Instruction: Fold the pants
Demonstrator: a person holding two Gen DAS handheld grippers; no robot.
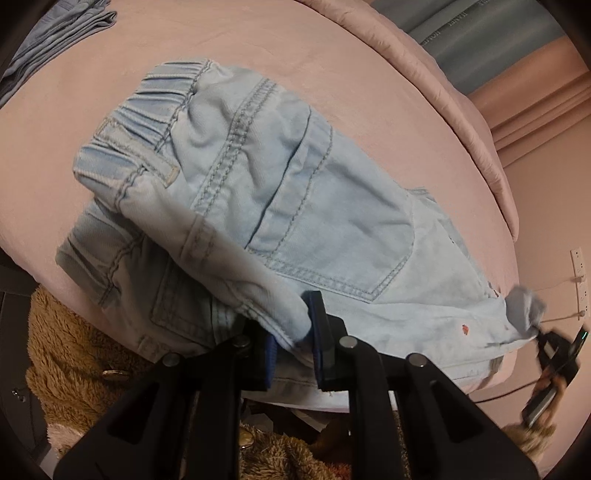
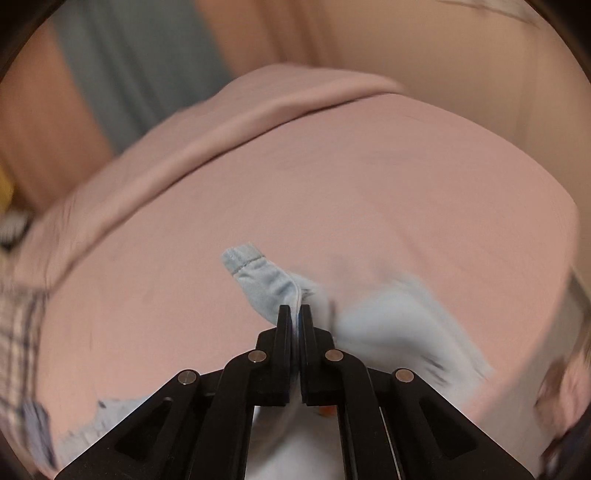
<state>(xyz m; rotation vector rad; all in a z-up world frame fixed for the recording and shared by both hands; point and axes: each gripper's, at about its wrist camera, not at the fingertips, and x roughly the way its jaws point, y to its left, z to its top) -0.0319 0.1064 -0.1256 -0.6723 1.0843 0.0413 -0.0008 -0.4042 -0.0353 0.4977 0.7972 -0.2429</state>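
light denim pants point(image 1: 280, 206) lie folded on the pink bed point(image 1: 74, 155), elastic waistband toward the far side, back pocket up. left gripper point(image 1: 295, 339) is clamped on a fold at the near edge. right gripper point(image 2: 294, 314) is pinched tight on a hem corner. grey folded clothes point(image 1: 55, 33) sit at the far left.

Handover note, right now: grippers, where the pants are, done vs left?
Left gripper: shut on a bunched fold of the pants at the near edge.
Right gripper: shut on a hemmed corner of the pants.
Pants lie on the pink bed, waistband far left, partly doubled over.
Done: both grips.
Left: carry the fold over, lay flat, release. Right view is blurred.
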